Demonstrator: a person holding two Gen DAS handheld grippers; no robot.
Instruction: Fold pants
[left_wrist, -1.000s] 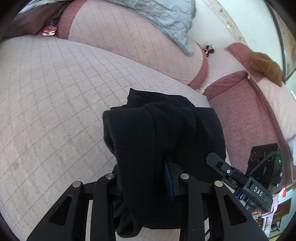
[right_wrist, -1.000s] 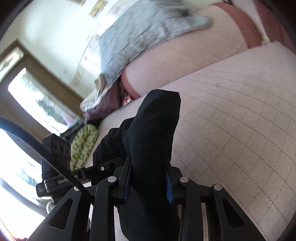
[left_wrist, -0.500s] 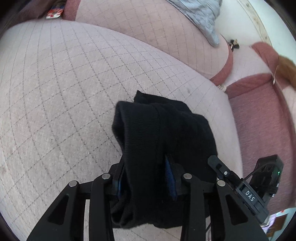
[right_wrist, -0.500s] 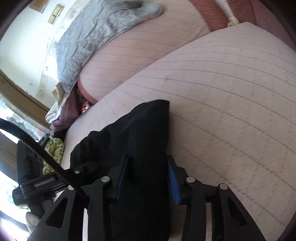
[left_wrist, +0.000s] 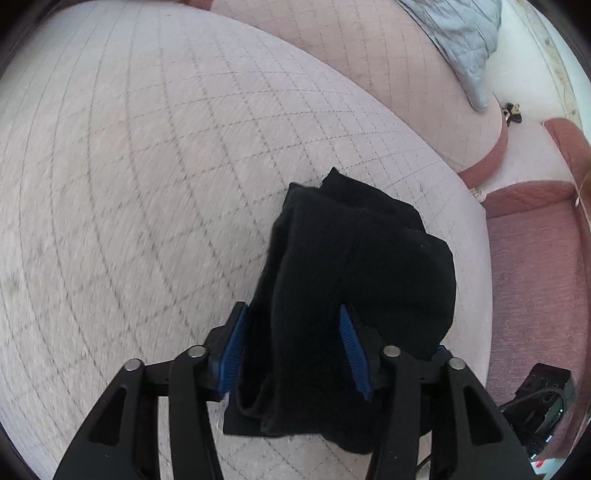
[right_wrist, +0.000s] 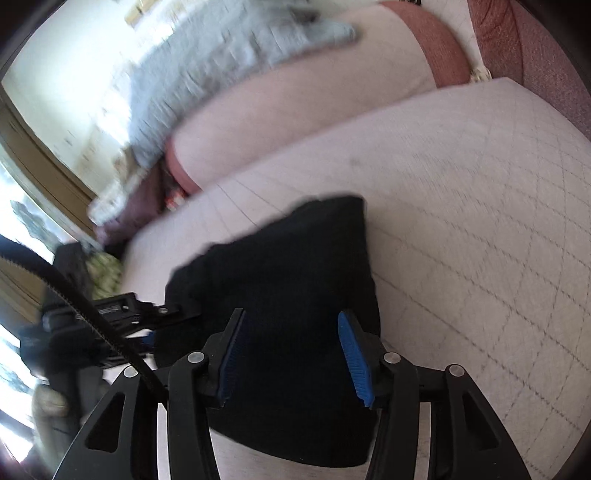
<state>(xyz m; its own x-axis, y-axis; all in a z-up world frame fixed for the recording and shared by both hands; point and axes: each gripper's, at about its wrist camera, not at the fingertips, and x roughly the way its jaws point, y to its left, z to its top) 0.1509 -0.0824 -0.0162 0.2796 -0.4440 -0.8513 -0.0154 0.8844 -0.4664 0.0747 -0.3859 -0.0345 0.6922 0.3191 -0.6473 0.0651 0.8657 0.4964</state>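
Observation:
The black pants (left_wrist: 354, 266) lie bunched and folded on the pale quilted sofa seat (left_wrist: 147, 166). My left gripper (left_wrist: 293, 349) is open, its blue pads (left_wrist: 232, 347) standing apart on either side of the fabric. In the right wrist view the pants (right_wrist: 295, 280) lie flat on the seat, and my right gripper (right_wrist: 291, 354) is open too, pads (right_wrist: 352, 354) spread over the cloth. The left gripper (right_wrist: 122, 314) shows at the left of the right wrist view. The right gripper's body (left_wrist: 543, 391) shows at the lower right of the left wrist view.
A grey quilted blanket (left_wrist: 465, 40) drapes over the sofa backrest (left_wrist: 362, 62). A red-brown cushion and armrest (left_wrist: 535, 258) lie to the right. A window and wooden frame (right_wrist: 22, 192) are at the left of the right wrist view.
Both grippers have opened and let go of the pants. The pants have come down from being held up and now rest on the seat.

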